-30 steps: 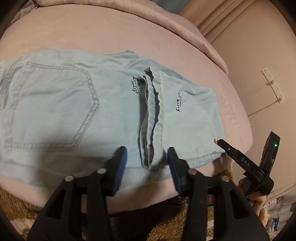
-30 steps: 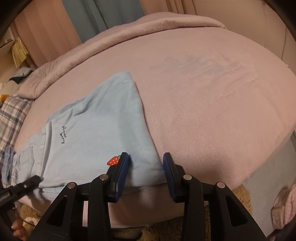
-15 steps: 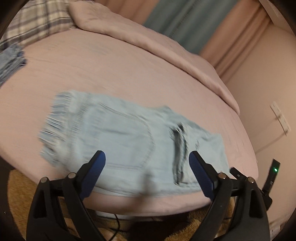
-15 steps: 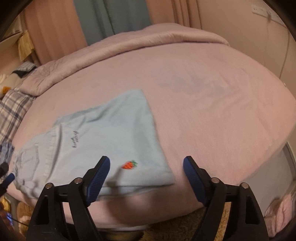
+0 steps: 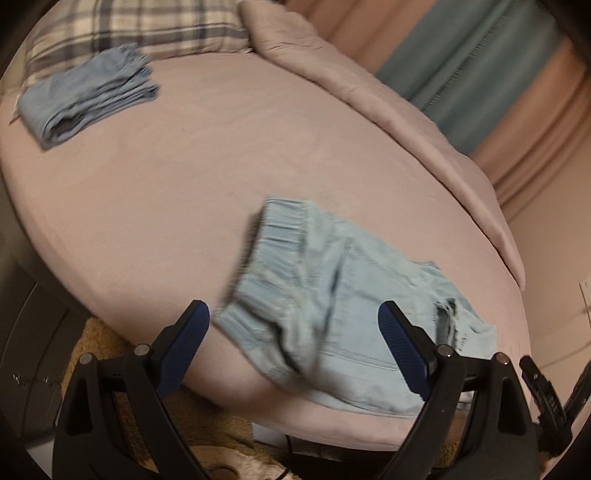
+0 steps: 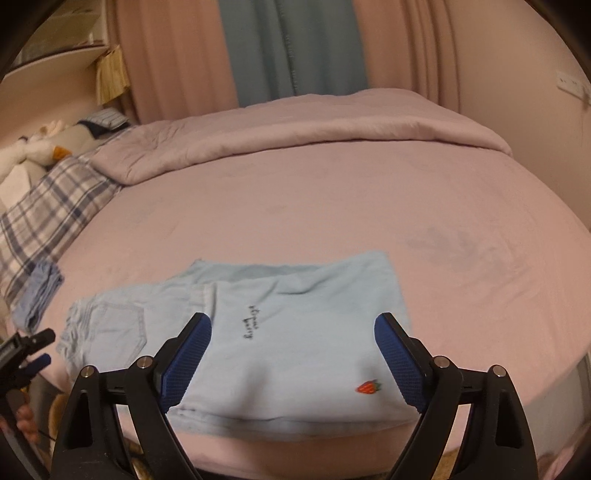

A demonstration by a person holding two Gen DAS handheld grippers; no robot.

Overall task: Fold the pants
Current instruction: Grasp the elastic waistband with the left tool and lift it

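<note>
In the left wrist view, a second folded denim garment (image 5: 86,94) lies in the upper left, near the plaid pillow (image 5: 129,26). The left gripper (image 5: 293,341) stands wide and holds nothing; the light-blue pants (image 5: 332,295) lie just ahead of it at lower centre, on the near edge of the pink bed (image 5: 184,177), elastic waistband to the left. In the right wrist view the pants' long axis runs across the frame, the folded-over leg panel with the strawberry patch (image 6: 368,387) lying between the widely parted fingers of the right gripper (image 6: 291,354), also empty. That end looks nearer the right gripper, so the next fold probably starts there.
</note>
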